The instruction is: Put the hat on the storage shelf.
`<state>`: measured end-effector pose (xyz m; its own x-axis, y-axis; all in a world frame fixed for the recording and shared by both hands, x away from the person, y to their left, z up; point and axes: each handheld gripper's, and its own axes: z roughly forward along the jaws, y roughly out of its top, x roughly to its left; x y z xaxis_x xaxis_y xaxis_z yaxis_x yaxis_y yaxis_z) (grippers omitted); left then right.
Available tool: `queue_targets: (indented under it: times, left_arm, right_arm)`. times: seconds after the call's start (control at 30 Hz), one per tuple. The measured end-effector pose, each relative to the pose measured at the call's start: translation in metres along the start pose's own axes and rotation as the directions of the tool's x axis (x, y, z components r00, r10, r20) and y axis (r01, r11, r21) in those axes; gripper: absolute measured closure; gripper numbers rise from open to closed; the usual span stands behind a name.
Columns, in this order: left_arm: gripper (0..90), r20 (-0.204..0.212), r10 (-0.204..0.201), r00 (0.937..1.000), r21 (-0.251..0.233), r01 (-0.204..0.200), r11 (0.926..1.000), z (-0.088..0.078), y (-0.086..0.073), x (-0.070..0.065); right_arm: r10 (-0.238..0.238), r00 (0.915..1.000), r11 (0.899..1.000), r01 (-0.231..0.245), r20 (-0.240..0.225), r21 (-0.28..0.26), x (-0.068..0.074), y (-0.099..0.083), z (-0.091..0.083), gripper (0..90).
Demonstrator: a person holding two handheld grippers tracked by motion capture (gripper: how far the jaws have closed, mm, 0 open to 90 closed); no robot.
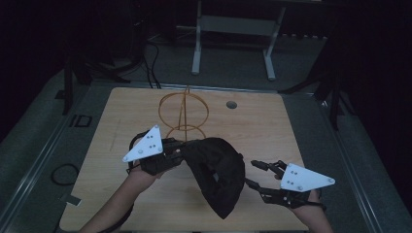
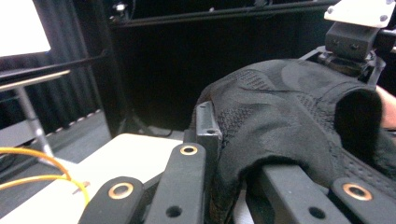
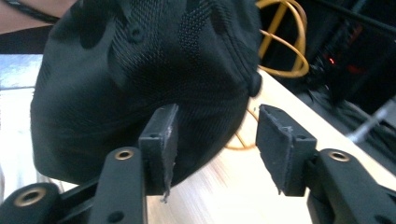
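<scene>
On the wooden table (image 1: 121, 194) there is one black cap (image 1: 216, 174), one yellow wire stand (image 1: 184, 112) made of hoops, and two grippers, one in each of the person's hands.

At the left, the left gripper (image 1: 167, 158) lies roughly level, its grey plate tilted up toward the camera, with the forearm coming in from the bottom edge. Its jaws are clamped on the edge of the cap; in the left gripper view the knitted fabric (image 2: 280, 116) drapes over and between the two black jaws.

In the middle, the cap hangs lifted above the table's near half, just in front of the wire stand and between the two grippers.

At the right, the right gripper (image 1: 252, 174) points leftward toward the cap, the hand low near the table's front right corner. Its jaws stand apart with nothing pressed between them; in the right gripper view the cap (image 3: 140, 79) sits just beyond the left pad, with bare table showing in the gap.
</scene>
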<state>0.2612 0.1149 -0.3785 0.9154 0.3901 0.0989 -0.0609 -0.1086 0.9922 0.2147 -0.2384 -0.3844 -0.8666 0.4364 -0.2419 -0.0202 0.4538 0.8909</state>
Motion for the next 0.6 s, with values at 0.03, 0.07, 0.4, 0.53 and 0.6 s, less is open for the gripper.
queue_targets:
  times: [0.03, 0.07, 0.4, 0.53, 0.6]
  left_arm:
    - [87.7, 0.019, -0.01, 0.9998, -0.003, 0.01, 0.9999, 0.0, -0.001, 0.002]
    - [87.8, 0.025, -0.01, 0.9996, 0.0, 0.01, 0.9999, -0.001, -0.001, 0.003]
    - [87.9, 0.058, 0.007, 0.9983, 0.026, -0.008, 0.9996, 0.002, -0.002, 0.001]
    - [87.8, 0.063, 0.004, 0.998, 0.039, -0.006, 0.9992, 0.006, -0.001, 0.0]
    - [87.8, 0.064, 0.004, 0.9979, 0.049, -0.007, 0.9988, 0.009, 0.0, 0.0]
  right_arm:
    - [0.0, 1.0, 1.0, 0.0, 0.0, 0.0, 0.0, 0.0, 0.0, 47.3]
    - [-0.039, 0.9992, 0.999, 0.038, -0.013, -0.01, 0.003, 0.003, 0.002, 47.0]
    - [-0.112, 0.9925, 0.993, 0.11, -0.05, -0.035, 0.003, 0.01, 0.009, 47.0]
    - [-0.099, 0.9921, 0.995, 0.097, -0.076, -0.024, 0.001, 0.013, 0.014, 46.4]
    - [-0.094, 0.9921, 0.995, 0.092, -0.082, -0.025, 0.001, 0.014, 0.017, 45.3]
